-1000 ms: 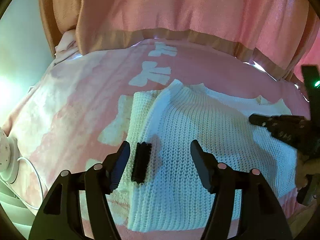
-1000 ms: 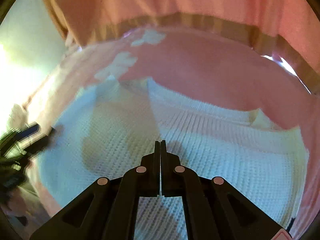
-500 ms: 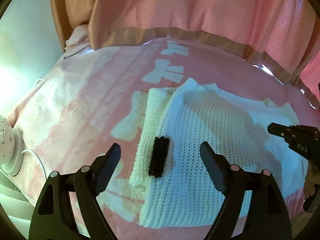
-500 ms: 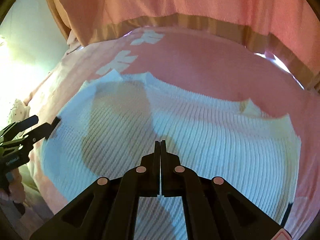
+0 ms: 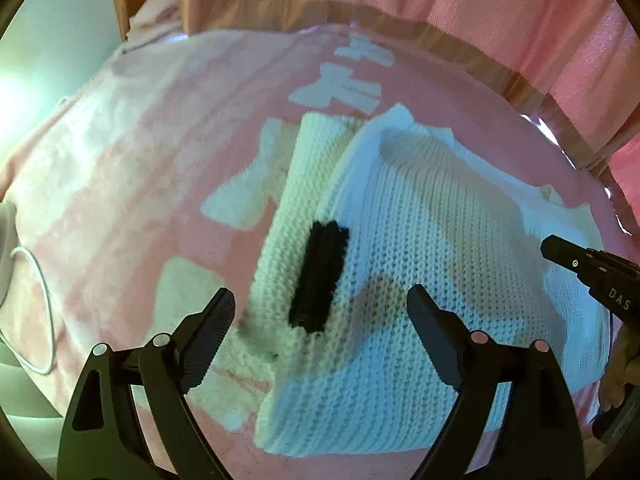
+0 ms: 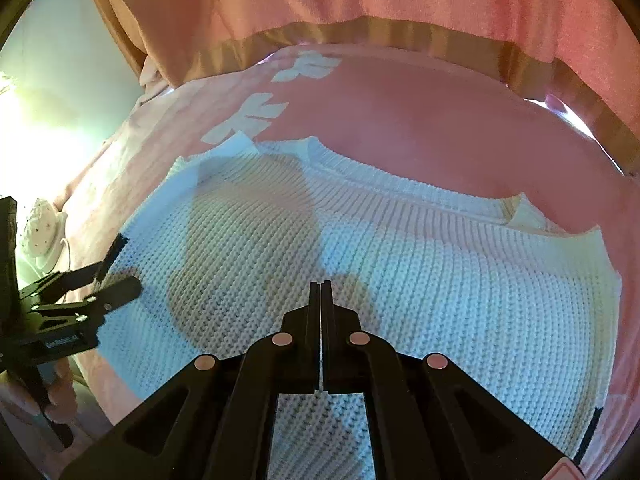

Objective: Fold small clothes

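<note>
Our left tool [image 5: 320, 312] hangs with its jaws spread wide and nothing between them; they have just been opening. Our right tool [image 6: 321, 336] is closed tight on nothing and hovers over the middle of the garment.

Largest is the pink blanket with pale bow shapes [image 5: 132, 184] covering the bed, with a pink curtain with a tan band [image 5: 420, 4] behind it. On the blanket lies the white chunky-knit sweater [image 5: 420, 240], flat, its ribbed neckline at the far edge. Its left side is already turned in, making a narrow folded strip [image 5: 296, 232] that runs from far to near. A small black rectangular patch [image 5: 320, 276] sits on that strip, just ahead of the left tool's open jaws.

The strip's long axis points away from us, directly below the left tool, so we judge that hand nearer for pressing or regripping that side.

The left view alone shows the strip's outer edge; the right view alone shows the unfolded right edge [image 6: 600, 320] and a white corded object [image 6: 40, 220] at the bedside.
</note>
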`<state>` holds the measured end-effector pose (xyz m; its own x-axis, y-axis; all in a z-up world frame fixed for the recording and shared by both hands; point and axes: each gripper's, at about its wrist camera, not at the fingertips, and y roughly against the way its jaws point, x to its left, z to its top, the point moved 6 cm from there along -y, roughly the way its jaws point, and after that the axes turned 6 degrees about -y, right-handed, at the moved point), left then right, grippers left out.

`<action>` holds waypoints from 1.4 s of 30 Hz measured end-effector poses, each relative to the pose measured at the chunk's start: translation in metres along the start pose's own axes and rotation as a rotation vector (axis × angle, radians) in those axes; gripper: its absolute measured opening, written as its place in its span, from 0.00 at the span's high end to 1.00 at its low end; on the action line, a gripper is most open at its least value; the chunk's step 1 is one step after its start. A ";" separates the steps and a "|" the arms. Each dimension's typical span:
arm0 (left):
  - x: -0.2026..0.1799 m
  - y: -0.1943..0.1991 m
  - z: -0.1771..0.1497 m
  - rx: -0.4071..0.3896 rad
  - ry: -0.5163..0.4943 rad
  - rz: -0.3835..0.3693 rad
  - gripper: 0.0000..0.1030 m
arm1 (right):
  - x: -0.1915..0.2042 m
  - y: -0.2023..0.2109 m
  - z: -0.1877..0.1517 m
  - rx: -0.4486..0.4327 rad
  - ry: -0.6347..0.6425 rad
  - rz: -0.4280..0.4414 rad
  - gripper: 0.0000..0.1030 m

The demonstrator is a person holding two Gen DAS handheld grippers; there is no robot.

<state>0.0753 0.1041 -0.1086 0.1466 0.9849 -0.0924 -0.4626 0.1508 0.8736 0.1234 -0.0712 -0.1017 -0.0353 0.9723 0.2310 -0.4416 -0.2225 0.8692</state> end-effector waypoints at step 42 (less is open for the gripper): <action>-0.218 0.101 0.048 -0.140 -0.251 -0.421 0.79 | -0.096 0.019 0.022 0.087 -0.190 0.062 0.91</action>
<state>0.0384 -0.0990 0.0225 0.5428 0.7883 -0.2897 -0.4288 0.5568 0.7114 0.1387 -0.1707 -0.0978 0.1138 0.9274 0.3563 -0.3647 -0.2946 0.8833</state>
